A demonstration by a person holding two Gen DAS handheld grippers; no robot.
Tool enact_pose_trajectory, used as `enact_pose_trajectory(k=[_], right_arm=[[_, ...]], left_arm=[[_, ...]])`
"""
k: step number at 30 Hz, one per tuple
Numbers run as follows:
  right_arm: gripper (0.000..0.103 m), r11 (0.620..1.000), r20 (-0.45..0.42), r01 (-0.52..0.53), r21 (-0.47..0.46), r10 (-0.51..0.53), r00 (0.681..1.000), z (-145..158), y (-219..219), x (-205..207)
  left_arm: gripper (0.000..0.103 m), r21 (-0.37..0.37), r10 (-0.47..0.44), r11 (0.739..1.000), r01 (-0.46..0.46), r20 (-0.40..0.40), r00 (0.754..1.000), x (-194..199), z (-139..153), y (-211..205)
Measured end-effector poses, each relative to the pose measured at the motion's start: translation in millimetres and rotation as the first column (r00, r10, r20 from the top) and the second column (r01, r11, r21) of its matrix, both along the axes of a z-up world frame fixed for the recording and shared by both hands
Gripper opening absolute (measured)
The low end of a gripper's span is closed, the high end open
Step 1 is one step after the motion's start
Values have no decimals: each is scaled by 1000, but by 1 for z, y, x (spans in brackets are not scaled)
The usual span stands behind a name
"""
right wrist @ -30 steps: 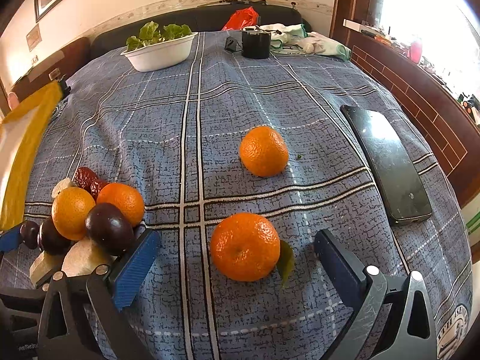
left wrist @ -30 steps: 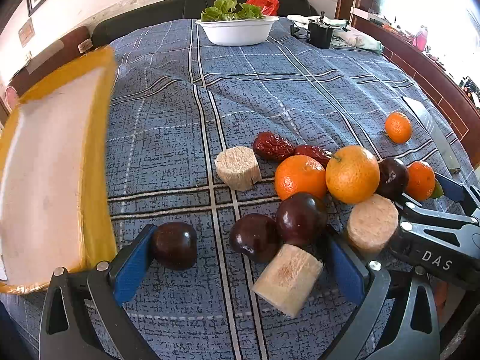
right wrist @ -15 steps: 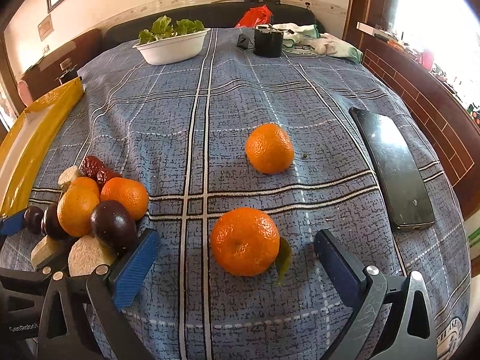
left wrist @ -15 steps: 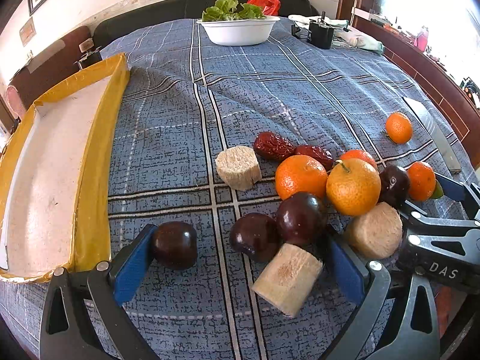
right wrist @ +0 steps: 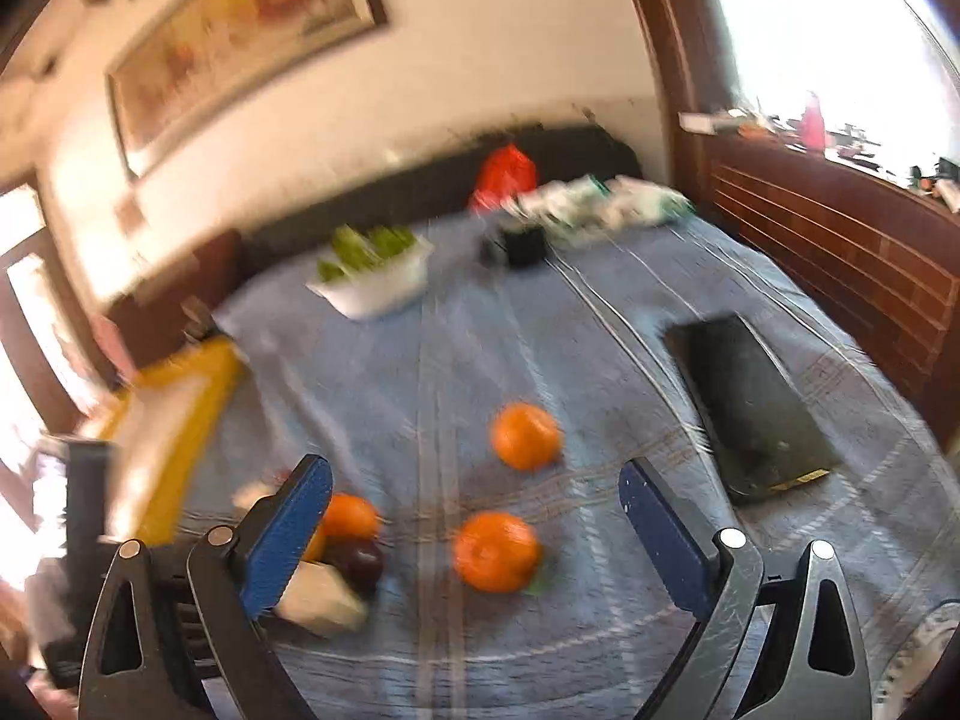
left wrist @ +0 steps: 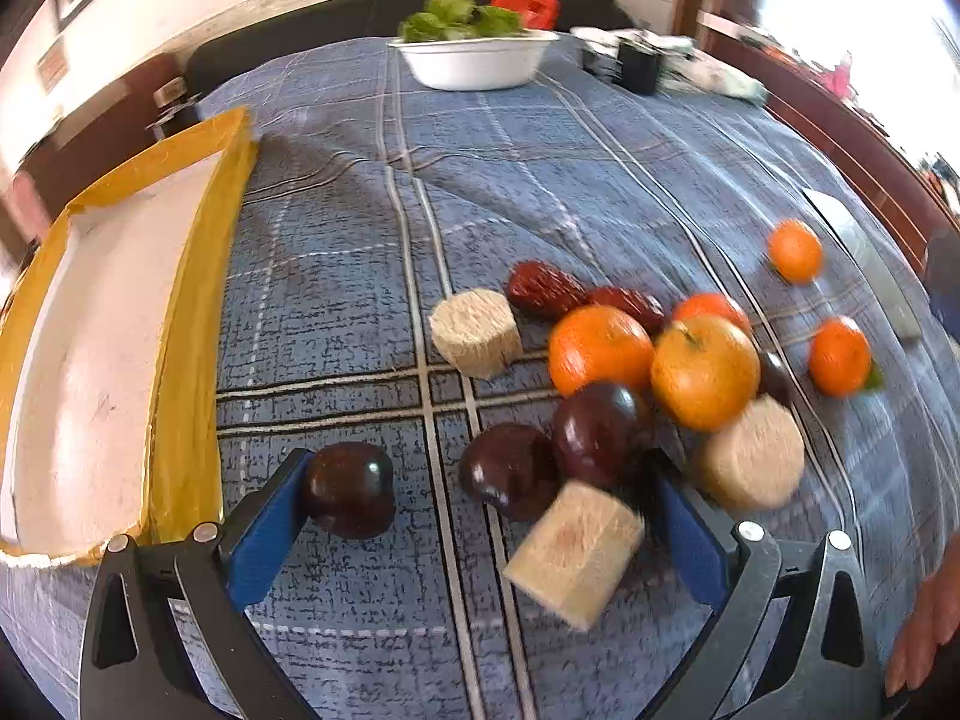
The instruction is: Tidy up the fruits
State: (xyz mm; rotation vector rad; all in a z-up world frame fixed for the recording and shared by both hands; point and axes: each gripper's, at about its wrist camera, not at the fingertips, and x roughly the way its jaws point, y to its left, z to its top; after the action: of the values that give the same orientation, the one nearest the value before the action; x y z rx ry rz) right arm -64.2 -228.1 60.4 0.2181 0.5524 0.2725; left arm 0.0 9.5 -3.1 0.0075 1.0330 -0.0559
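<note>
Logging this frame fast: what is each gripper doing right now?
Left gripper: open, holding nothing; dark plums lie between its fingers.
Right gripper: open, empty.

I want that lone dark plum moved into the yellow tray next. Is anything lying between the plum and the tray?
Nothing visible: only bare blue cloth lies between the plum and the yellow tray. The left gripper is open, one finger beside the plum.

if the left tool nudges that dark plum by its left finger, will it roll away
Probably: the dark plum looks round and glossy, so it would likely roll and may slip between the pads. The blue cloth appears textured and slightly rumpled, which should slow it. The left tool is open.
</note>
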Motion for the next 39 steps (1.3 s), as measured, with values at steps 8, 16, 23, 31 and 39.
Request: enact_pose_trajectory(k=[8,16,23,31,39], right_arm=[[99,994,54,-106,-38,108,993,9,21,-11],[62,973,-9,-228,-23,228,974,-2,30,-9],[59,969,-21,-245,-19,245,969,-4,32,-10],[59,957,-119,-290,-24,285,951,-13,37,-3],[43,934,-202,-355,-41,340,918,-27,48,0]], left_arm=[[103,-82,-155,982,172,177,972,-48,31,20],[50,-116,-219,965,237,150,964,-56,26,19],[49,-124,-271,949,289,141,952,-48,28,3],[47,-93,-295,949,302,83,952,-32,16,-15],[34,-87,-262,959,270,96,960,-35,15,-12]])
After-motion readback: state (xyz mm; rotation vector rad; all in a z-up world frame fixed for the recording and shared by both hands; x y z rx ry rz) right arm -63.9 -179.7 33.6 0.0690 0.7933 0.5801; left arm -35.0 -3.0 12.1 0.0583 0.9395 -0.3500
